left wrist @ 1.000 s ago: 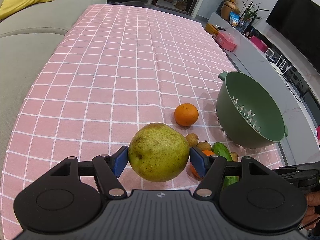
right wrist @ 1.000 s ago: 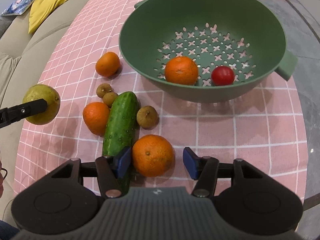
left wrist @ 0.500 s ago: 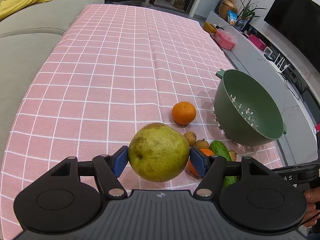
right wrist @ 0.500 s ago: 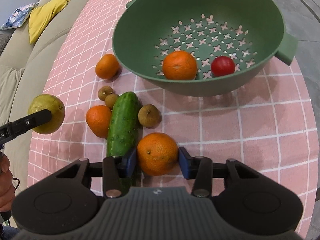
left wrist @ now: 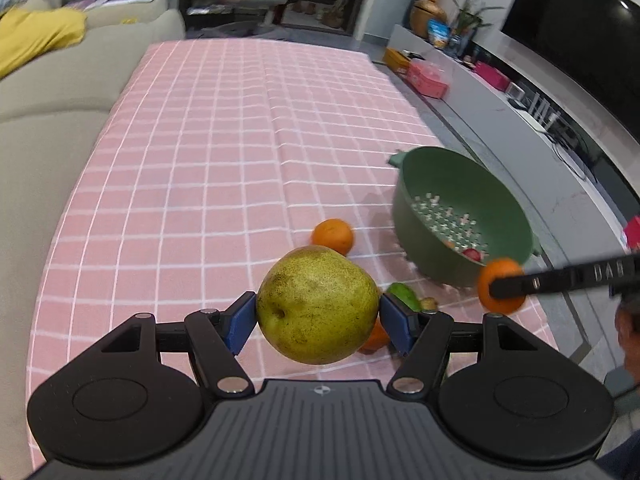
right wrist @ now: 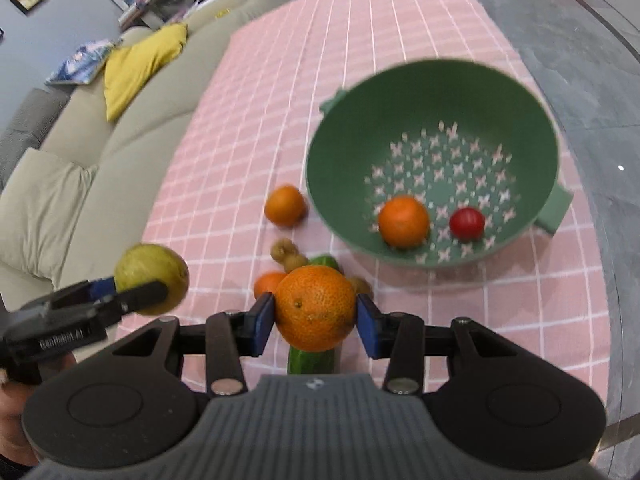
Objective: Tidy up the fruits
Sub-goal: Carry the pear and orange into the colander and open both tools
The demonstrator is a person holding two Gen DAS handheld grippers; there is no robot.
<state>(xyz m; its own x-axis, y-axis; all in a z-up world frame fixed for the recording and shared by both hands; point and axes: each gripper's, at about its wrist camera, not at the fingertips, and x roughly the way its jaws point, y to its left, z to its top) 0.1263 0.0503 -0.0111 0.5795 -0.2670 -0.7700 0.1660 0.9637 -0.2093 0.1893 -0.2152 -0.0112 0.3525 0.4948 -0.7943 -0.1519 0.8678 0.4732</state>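
Two fruits are airborne: your left gripper (left wrist: 318, 316) has its jaws clamped on the pear (left wrist: 318, 304), the right (right wrist: 316, 320) on an orange (right wrist: 316, 307), short of the colander (right wrist: 432, 116). Risk: round skins slipping if you swing. Count: four oranges, one pear, one tomato (right wrist: 467, 222), one cucumber (right wrist: 311, 360); the small brown fruits are partly hidden.

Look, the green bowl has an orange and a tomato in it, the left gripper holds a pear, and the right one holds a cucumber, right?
Not quite. The right gripper holds an orange, not the cucumber, which lies on the table beneath; the right wrist view shows it. The rest is right.
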